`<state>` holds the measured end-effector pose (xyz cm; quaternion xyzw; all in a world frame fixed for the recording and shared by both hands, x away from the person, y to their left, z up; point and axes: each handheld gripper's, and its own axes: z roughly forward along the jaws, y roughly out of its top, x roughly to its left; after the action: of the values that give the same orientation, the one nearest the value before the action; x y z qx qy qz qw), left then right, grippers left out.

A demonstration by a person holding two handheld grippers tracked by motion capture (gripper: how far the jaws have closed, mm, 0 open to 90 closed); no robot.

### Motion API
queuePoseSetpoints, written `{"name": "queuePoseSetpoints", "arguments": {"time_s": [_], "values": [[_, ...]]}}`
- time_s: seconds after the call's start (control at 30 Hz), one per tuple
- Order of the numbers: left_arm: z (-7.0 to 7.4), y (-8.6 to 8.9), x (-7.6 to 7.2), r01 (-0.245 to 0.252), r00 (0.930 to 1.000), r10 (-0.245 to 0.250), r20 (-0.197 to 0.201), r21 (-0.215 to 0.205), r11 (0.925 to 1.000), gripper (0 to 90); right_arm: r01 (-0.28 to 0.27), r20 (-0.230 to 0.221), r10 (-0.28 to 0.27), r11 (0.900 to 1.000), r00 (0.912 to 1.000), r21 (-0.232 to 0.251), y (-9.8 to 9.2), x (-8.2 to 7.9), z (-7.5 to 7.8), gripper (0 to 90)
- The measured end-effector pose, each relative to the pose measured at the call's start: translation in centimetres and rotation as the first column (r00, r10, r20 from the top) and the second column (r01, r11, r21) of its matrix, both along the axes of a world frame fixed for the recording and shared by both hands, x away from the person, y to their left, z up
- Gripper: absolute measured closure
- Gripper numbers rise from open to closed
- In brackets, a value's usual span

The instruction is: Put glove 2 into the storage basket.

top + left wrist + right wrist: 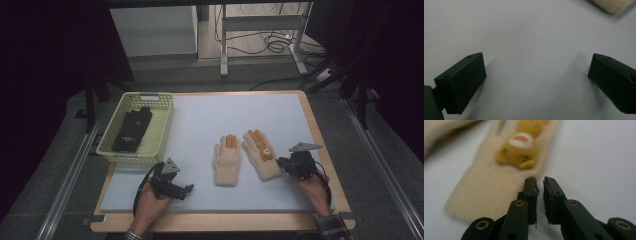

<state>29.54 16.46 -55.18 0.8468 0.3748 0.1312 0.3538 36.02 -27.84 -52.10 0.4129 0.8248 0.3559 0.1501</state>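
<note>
- table: wood edge, topped by a pale grey-white mat that covers most of it.
- yellow plastic basket: far-left part of the mat, a black glove lying inside.
- two cream knit gloves mid-mat, fingers pointing away from the person, orange patches on the fingers. Left cream glove flat, just beside the right cream glove, which angles a bit left and carries an orange animal patch; patch clear in the right claw view.
- left hand holds left claw low over bare mat at near left, well apart from the gloves. Left claw view: jaws spread wide, nothing between them, cream glove cuff just at the top edge.
- right hand holds right claw at the cuff edge of the right cream glove. Right claw view: jaws nearly closed, narrow gap, nothing pinched; tips just beside the glove's right edge, touching or not unclear.
</note>
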Motion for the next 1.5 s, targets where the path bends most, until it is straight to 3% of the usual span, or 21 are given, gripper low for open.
{"name": "queuePoseSetpoints", "arguments": {"time_s": [0.13,0.23,0.37,0.47,0.6,0.7,0.77,0.83,0.9,1.07,1.27,1.5], "values": [[0.0,0.0,0.0,0.000,1.0000,0.000,0.000,0.000,1.0000,1.6,-0.100,-0.010,0.101,0.995,0.9949,0.025,2.3,-2.2,-0.3,78.1],[0.0,0.0,0.0,0.000,1.0000,0.000,0.001,0.000,1.0000,1.6,-0.137,0.019,0.137,0.990,0.9903,-0.028,3.3,-2.9,0.1,76.3],[0.0,0.0,0.0,0.000,1.0000,0.000,0.000,0.000,1.0000,1.6,-0.093,0.068,0.093,0.996,0.9934,0.001,2.7,-1.4,1.5,67.5],[0.0,0.0,0.0,0.000,1.0000,0.000,0.000,0.000,1.0000,1.6,-0.127,0.074,0.126,0.992,0.9892,0.010,3.3,-0.2,1.6,50.2],[0.0,0.0,0.0,0.000,1.0000,0.000,0.000,0.000,1.0000,1.6,-0.187,0.073,0.187,0.982,0.9797,-0.005,4.8,1.1,0.7,43.1],[0.0,0.0,0.0,0.000,1.0000,0.000,0.000,0.000,1.0000,1.6,-0.187,0.081,0.191,0.981,0.9782,-0.058,5.7,1.8,-0.5,46.9],[0.0,0.0,0.0,0.000,1.0000,0.000,0.000,0.000,1.0000,1.6,-0.173,0.089,0.175,0.984,0.9806,-0.032,5.5,1.9,-0.6,56.6],[0.0,0.0,0.0,0.000,1.0000,0.000,0.000,0.000,1.0000,1.6,-0.168,0.089,0.171,0.985,0.9813,-0.034,5.4,1.8,-0.4,60.5],[0.0,0.0,0.0,0.000,1.0000,0.000,0.000,0.000,1.0000,1.6,-0.161,0.097,0.164,0.986,0.9817,-0.038,5.2,1.5,0.2,61.3],[0.0,0.0,0.0,0.000,1.0000,0.000,0.000,0.000,1.0000,1.6,-0.144,0.109,0.142,0.989,0.9839,0.013,4.6,0.8,2.4,61.6],[0.0,0.0,0.0,0.001,1.0000,-0.001,0.002,0.001,1.0000,1.6,-0.170,0.123,0.161,0.983,0.9793,0.069,5.2,-0.1,5.1,61.6],[0.0,0.0,0.0,0.000,1.0000,0.000,0.002,0.000,1.0000,1.6,-0.251,0.160,0.234,0.963,0.9591,0.100,8.0,-1.4,8.8,61.6]]}}
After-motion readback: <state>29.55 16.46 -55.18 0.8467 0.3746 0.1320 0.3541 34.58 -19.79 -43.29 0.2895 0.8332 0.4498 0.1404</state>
